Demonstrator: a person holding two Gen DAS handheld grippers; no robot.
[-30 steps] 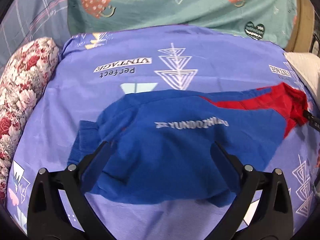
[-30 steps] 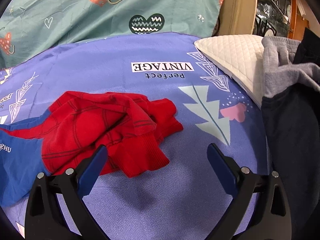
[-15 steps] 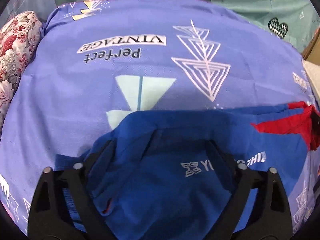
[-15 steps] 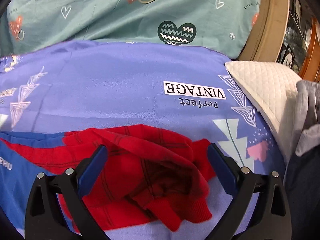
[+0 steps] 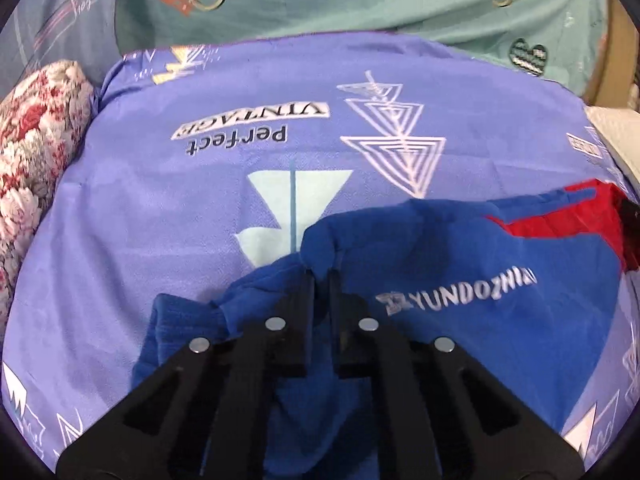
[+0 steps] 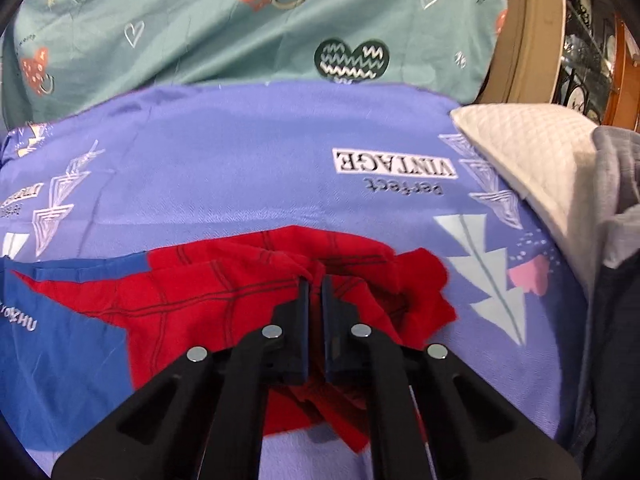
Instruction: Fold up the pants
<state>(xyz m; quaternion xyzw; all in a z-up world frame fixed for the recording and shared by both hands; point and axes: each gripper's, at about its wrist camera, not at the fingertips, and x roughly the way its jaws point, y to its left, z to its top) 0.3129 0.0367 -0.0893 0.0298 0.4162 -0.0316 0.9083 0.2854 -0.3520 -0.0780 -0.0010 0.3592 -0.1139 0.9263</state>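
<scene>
We see the pants lying on the purple sheet of a bed, their length running across both views from side to side. The blue part sits toward the left gripper, with upside-down white lettering across it. The red part lies toward the right gripper and ends near a white quilted pillow. In the left view the red end reaches the right edge of the picture.

Our left gripper is clenched on a fold of blue cloth, which bunches up into a small hump just past the fingertips. Our right gripper is clenched on a gathered ridge of red cloth, with wrinkles drawn toward the tips.

A second ago both sets of jaws stood wide apart above the garment, which lay flatter, the blue cloth spread smooth under the left gripper. Half a second ago they were still wide, straddling the cloth. Now both have closed and the fabric is pinched up between them.

Behind the sheet a teal cover with heart prints rises, a floral cushion lies at the left, and grey clothing is piled at the right beside the pillow.
</scene>
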